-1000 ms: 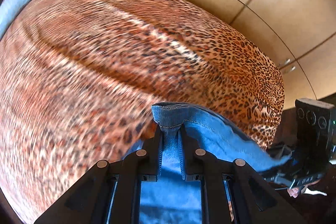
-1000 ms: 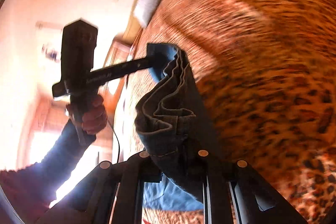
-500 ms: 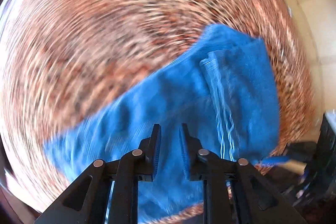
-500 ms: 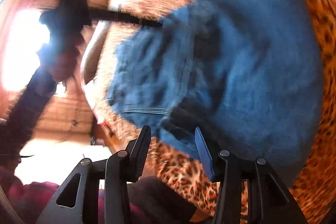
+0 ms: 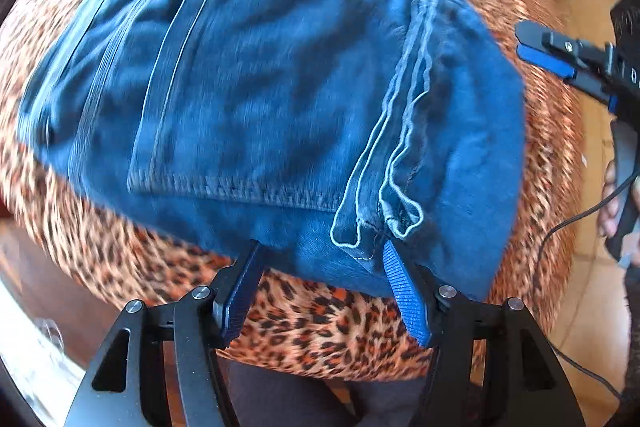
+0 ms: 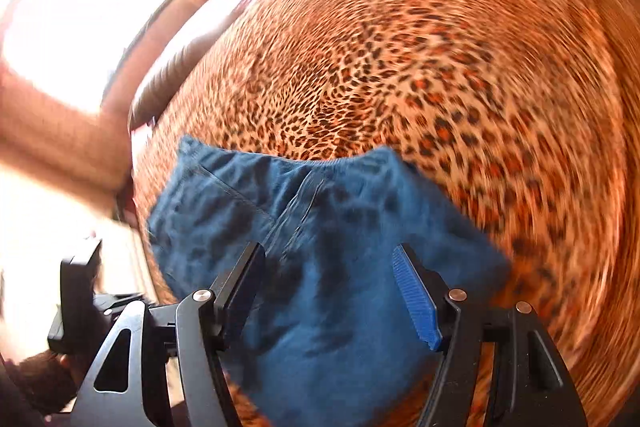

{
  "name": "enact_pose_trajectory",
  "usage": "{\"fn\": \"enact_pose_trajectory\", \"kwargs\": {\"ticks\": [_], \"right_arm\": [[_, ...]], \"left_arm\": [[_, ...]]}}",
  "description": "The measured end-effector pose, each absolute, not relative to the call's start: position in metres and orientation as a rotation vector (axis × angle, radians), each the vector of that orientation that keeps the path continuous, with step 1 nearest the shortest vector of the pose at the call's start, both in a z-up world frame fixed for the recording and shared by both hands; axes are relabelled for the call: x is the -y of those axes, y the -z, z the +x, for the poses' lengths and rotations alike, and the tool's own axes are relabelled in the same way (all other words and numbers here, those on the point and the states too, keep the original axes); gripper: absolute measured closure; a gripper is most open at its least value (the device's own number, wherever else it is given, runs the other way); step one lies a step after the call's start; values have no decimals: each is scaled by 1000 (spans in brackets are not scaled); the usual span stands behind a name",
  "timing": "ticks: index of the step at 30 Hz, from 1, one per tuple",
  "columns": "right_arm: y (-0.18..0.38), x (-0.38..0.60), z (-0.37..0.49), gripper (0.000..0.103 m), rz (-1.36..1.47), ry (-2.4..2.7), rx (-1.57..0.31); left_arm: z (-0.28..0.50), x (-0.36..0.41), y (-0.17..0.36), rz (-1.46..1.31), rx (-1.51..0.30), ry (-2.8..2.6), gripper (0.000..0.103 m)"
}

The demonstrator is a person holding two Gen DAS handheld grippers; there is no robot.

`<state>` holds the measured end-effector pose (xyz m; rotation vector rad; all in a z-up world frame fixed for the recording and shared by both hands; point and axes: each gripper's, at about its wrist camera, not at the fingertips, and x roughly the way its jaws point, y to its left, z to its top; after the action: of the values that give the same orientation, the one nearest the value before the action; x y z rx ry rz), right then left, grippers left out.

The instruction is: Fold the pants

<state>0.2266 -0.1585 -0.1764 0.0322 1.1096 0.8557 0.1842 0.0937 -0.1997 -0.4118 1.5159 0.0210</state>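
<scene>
Pants [image 5: 260,99] motion-blurred on leopard blanket [image 6: 400,67]; far edge hidden, fold layers unclear.

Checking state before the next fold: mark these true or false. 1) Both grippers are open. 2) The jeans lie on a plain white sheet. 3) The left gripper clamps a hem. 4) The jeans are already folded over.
1) True: the left gripper and right gripper stand open, jaws having just been opening, pads pressing nothing.
2) False: the jeans lie on a leopard-print cover.
3) False: its jaws are spread, free of the denim.
4) True: layered hems lie atop the bundle.
</scene>
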Motion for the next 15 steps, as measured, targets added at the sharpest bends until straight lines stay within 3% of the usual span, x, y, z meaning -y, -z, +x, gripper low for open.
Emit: {"fn": "enact_pose_trajectory", "kwargs": {"ticks": [5, 8, 10, 11, 12, 13, 15], "right_arm": [[196, 115, 253, 34, -203, -930, -1113], [205, 92, 247, 35, -359, -972, -1097], [214, 76, 243, 54, -477, -999, -1097], [217, 70, 241, 82, -514, -1007, -1105], [216, 67, 240, 89, -524, -1014, -1107], [212, 64, 238, 90, -518, -1036, -1107], [192, 60, 230, 94, -455, -1117, -1085]], "left_arm": [[168, -88, 201, -534, -1476, -177, 38], [160, -92, 208, -596, -1451, -272, 42], [158, -89, 208, -589, -1442, -318, 50], [155, -88, 205, -589, -1434, -329, 56], [149, -87, 201, -613, -1423, -319, 74], [143, -84, 197, -678, -1409, -282, 91], [125, -90, 183, -802, -1354, -256, 95]]}}
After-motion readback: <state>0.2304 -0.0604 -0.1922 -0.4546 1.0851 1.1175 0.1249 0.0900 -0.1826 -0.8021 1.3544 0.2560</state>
